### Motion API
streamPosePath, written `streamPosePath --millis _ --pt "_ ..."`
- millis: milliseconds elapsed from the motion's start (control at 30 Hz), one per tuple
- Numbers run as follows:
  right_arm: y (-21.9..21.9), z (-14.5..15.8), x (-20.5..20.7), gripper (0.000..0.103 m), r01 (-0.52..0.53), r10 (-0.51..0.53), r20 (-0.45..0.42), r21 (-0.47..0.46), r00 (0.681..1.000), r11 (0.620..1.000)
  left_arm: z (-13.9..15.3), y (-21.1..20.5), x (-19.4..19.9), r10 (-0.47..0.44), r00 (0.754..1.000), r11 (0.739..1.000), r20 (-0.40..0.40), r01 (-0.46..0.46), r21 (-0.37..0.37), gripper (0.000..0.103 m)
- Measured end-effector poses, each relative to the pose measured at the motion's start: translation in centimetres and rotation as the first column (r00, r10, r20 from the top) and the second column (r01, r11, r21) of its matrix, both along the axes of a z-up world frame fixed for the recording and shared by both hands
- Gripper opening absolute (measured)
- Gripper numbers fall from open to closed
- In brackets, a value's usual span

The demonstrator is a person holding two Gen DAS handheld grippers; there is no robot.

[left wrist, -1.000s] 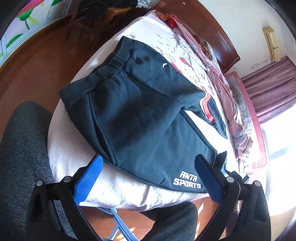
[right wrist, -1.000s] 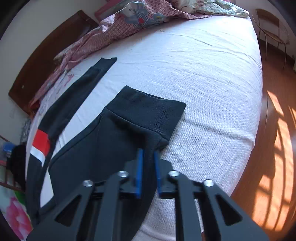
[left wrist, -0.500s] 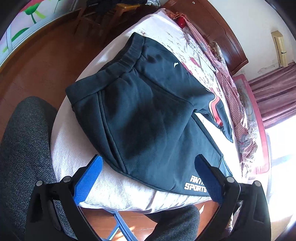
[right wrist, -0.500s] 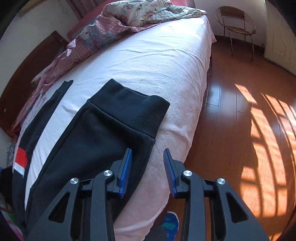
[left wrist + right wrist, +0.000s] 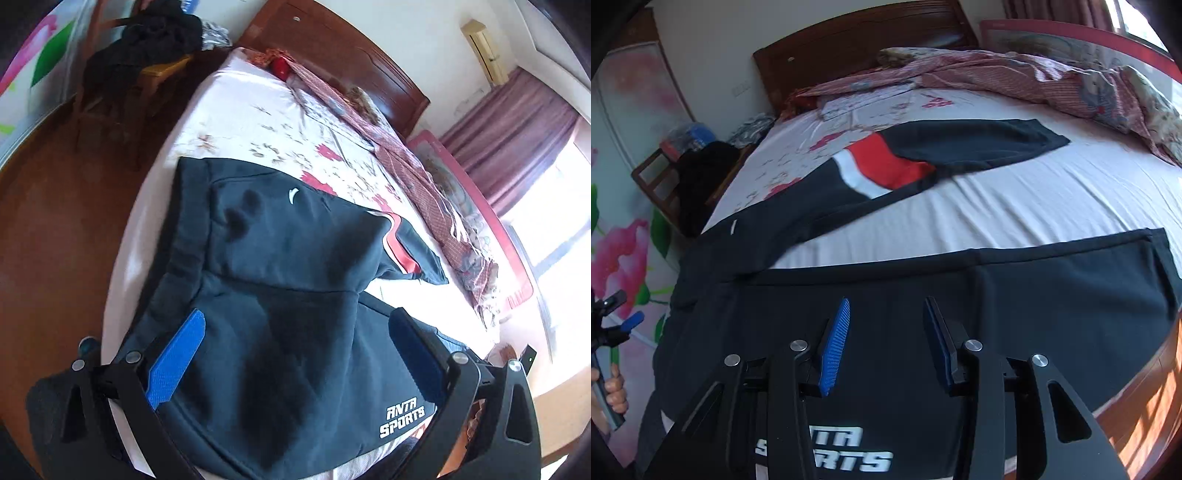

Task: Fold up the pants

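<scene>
Since a second ago your right gripper [image 5: 886,339] has let go of the leg cuff and now hangs half open and empty over the near leg of the black sweatpants [image 5: 280,295], while your left gripper [image 5: 295,354] has come in, wide open and empty, over the seat. From the "ANTA SPORTS" print [image 5: 402,415] nearest you, this leg runs rightward along the bed [image 5: 1015,206] edge. The red-and-white-striped leg [image 5: 886,170] lies well beyond, and your right gripper is nearer the cuff.

black gripper [image 5: 886,339], blue pads [image 5: 834,347] (ribbed), silver screws
</scene>
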State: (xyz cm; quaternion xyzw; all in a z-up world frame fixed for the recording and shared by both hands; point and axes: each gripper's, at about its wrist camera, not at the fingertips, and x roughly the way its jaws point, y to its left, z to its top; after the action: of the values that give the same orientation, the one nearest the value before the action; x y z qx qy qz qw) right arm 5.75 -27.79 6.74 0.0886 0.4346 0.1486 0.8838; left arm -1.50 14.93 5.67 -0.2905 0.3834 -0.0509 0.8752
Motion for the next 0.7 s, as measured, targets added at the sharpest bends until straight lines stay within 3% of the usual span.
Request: streamPosePath --millis 100,167,200,267,333,367,400,433,467,500,633,667,700 --pt "4.8 -0.3 0.8 0.041 -0.049 0.051 -0.031 0.039 0.998 0.998 -1.5 -1.2 3.4 -0.071 0.997 0.997 -0.014 0.071 -0.004 0.1" --pt "6.3 -0.4 0.8 0.041 -0.067 0.069 -0.044 0.053 0.997 0.996 -3.4 -1.2 5.4 -0.101 0.994 0.992 -0.048 0.097 -0.085 0.1" --pt "6.7 -0.4 0.7 0.041 -0.069 0.072 -0.047 0.052 0.996 0.996 -4.6 -1.0 5.9 -0.092 0.992 0.99 -0.089 0.082 -0.117 0.099" --pt "6.7 -0.8 0.7 0.041 -0.062 0.065 -0.068 0.051 0.996 0.997 -6.7 -0.1 6.3 -0.035 0.988 0.995 -0.149 0.02 -0.102 0.096" --pt "5.9 -1.4 0.7 0.041 -0.038 0.043 -0.096 0.058 0.994 0.998 -7.6 0.2 6.4 -0.011 0.985 0.998 -0.172 0.021 0.054 0.05" --pt "5.6 -1.7 0.9 0.041 -0.028 0.035 -0.11 0.061 0.993 0.998 -7.9 0.5 6.2 0.001 0.984 0.995 -0.18 0.017 0.1 0.038" --pt "5.5 -2.0 1.1 0.041 -0.027 0.036 -0.122 0.074 0.992 0.997 -8.2 1.4 5.9 0.023 0.98 0.994 -0.195 -0.001 0.111 0.009" --pt "5.8 -2.3 1.4 0.041 -0.032 0.044 -0.127 0.091 0.991 0.995 -8.7 2.4 5.7 0.042 0.976 0.993 -0.214 -0.019 0.113 0.004" --pt "6.3 -2.4 1.6 0.041 -0.049 0.063 -0.13 0.11 0.99 0.993 -9.1 3.4 5.6 0.018 0.978 0.998 -0.208 -0.007 0.054 0.004" --pt "7.0 -2.5 1.9 0.041 -0.074 0.092 -0.131 0.135 0.987 0.988 -9.0 3.6 5.7 0.01 0.976 0.999 -0.216 0.0 0.047 0.004" --pt "10.5 -2.1 2.5 0.041 -0.147 0.173 -0.113 0.204 0.978 0.968 -7.2 1.5 5.7 0.037 0.971 0.982 -0.236 0.009 0.19 0.003" --pt "11.1 -2.2 2.6 0.041 -0.159 0.187 -0.116 0.218 0.976 0.963 -6.5 1.5 5.5 0.035 0.974 0.98 -0.223 0.009 0.197 0.013" --pt "11.6 -2.5 2.7 0.041 -0.168 0.2 -0.122 0.23 0.972 0.959 -5.6 1.9 5.2 0.016 0.982 0.985 -0.187 0.017 0.173 0.04"
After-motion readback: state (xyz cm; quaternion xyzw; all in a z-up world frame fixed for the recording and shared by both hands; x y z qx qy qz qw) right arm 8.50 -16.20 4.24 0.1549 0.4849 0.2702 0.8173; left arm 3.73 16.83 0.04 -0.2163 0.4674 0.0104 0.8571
